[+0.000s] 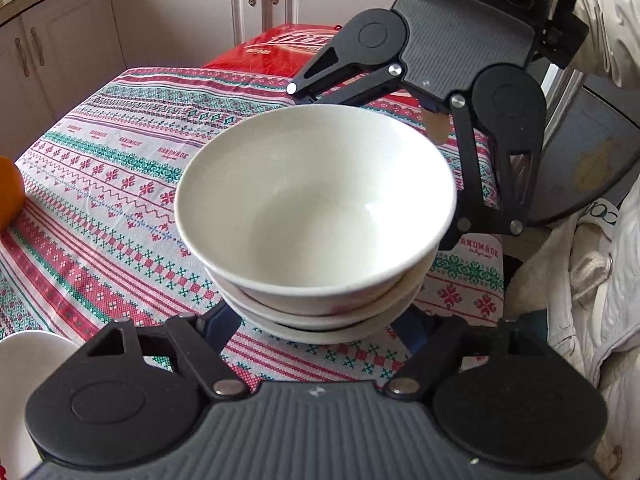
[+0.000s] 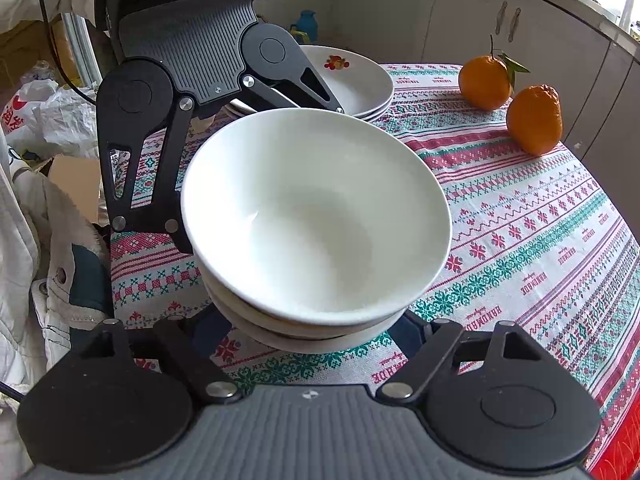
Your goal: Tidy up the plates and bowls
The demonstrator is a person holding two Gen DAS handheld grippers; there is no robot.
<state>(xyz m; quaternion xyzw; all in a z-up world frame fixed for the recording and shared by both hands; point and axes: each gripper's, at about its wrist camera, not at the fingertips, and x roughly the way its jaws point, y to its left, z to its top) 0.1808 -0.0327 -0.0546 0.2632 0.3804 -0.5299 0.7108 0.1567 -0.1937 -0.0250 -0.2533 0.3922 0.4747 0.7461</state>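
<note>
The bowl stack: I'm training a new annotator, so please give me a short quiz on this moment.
1. True or false: the top bowl is empty.
2. How many oranges lie on the tablecloth in the right wrist view? A one, B two, C four.
3. Fill in: the left tongs and the right tongs flank the bowl stack from ___ sides.
Key: 1 true; 2 B; 3 opposite.
</note>
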